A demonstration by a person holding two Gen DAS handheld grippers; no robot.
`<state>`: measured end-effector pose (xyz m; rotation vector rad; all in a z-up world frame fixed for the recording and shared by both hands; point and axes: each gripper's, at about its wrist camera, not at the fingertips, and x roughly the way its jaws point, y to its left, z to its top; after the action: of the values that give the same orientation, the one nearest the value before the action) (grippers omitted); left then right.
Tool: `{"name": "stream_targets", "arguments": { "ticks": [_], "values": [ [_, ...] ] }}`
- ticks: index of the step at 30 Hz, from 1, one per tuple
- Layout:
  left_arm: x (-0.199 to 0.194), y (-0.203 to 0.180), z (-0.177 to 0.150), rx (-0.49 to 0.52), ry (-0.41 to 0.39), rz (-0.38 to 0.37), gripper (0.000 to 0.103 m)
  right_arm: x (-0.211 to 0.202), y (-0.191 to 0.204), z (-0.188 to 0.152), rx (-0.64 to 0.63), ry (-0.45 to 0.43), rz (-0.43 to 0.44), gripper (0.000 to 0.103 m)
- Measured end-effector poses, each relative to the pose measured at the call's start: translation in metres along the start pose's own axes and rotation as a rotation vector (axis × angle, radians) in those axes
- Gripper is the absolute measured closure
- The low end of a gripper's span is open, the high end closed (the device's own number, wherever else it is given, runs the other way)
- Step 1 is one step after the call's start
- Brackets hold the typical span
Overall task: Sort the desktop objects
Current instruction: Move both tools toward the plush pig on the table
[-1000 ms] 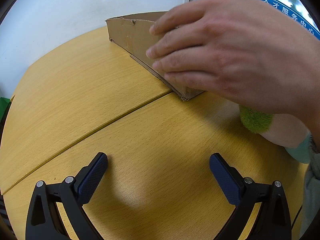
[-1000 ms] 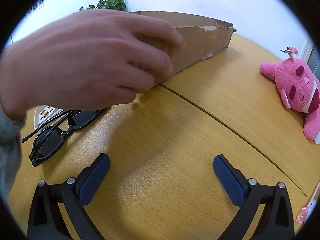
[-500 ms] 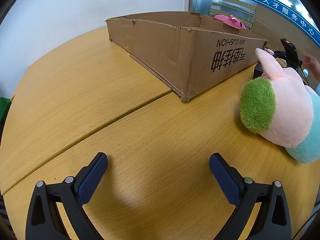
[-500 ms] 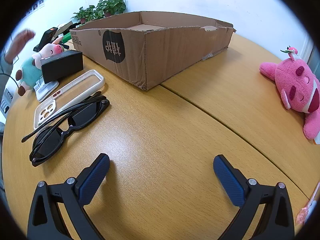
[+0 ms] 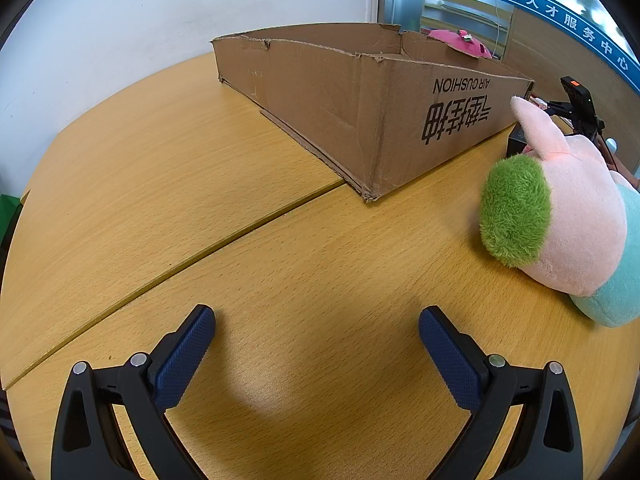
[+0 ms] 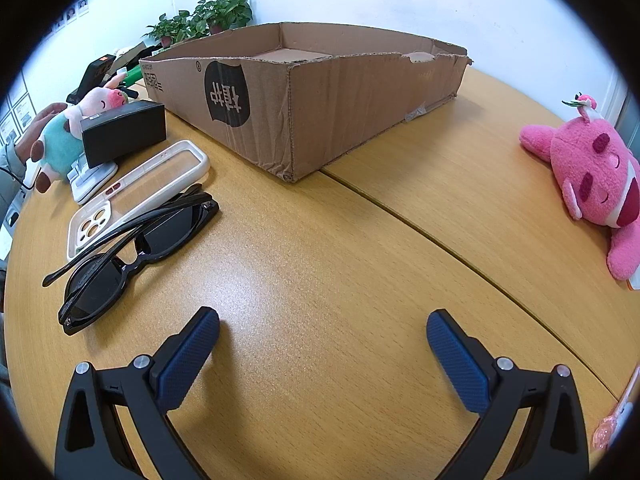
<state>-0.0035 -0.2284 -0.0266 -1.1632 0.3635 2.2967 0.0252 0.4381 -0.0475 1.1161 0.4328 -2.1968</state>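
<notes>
A shallow cardboard box stands at the back of the wooden table. My left gripper is open and empty above bare table; a pink, green and teal plush lies to its right. My right gripper is open and empty. Left of it lie black sunglasses, a white phone case, a black box and the same plush. A pink plush lies at the right.
A person's hand rests behind the plush at the far left. A black stand sits behind the plush. Potted plants stand against the wall. A small pink item lies at the table's right edge.
The hand that covered the box a second ago has withdrawn to the far left, uncovering the box and objects. Neither gripper has moved.
</notes>
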Motion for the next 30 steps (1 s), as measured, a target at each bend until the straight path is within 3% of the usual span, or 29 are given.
{"name": "stream_targets", "arguments": {
  "ticks": [17,19,21,23,26,30],
  "values": [
    [-0.002,0.001,-0.001,-0.009,-0.001,0.006,0.0,0.001,-0.001,0.001,0.007,0.0,-0.002,0.0],
    [-0.003,0.001,0.0,-0.018,-0.001,0.013,0.0,0.003,0.001,0.003,0.091,0.0,-0.059,0.0],
    [0.002,-0.001,0.0,-0.041,-0.001,0.031,0.0,0.0,0.0,0.004,0.279,0.0,-0.2,0.0],
    [0.007,-0.003,-0.001,-0.058,-0.002,0.044,0.0,-0.002,0.003,0.001,0.38,0.008,-0.27,0.0],
    [0.011,-0.005,-0.006,-0.081,-0.003,0.059,0.0,-0.003,0.008,0.003,0.425,0.047,-0.293,0.0],
    [0.019,-0.01,0.012,-0.124,0.022,0.085,0.0,-0.008,0.016,0.001,0.479,0.082,-0.344,0.001]
  ]
}}
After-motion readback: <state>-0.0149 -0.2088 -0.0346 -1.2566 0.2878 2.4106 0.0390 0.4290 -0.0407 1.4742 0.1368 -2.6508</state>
